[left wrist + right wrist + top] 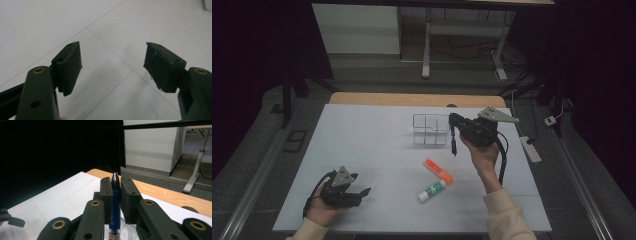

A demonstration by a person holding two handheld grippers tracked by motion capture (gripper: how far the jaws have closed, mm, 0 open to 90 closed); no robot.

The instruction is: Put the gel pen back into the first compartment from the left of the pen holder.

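A blue pen (115, 205) with a black tip stands upright between the jaws of my right gripper (115, 181), which is shut on it. From above, the right gripper (454, 120) hovers at the right side of a clear divided organiser (430, 130), with the pen (453, 141) hanging down from it. My left gripper (362, 192) rests low at the near left of the white table (362, 145), open and holding nothing. Its pads (72, 65) stand wide apart over bare tabletop.
An orange marker (438, 170) and a white glue stick with a green label (432, 190) lie on the table in front of the organiser, between the two hands. A wooden table edge (170, 195) runs along the far side. Desk legs and cables stand beyond.
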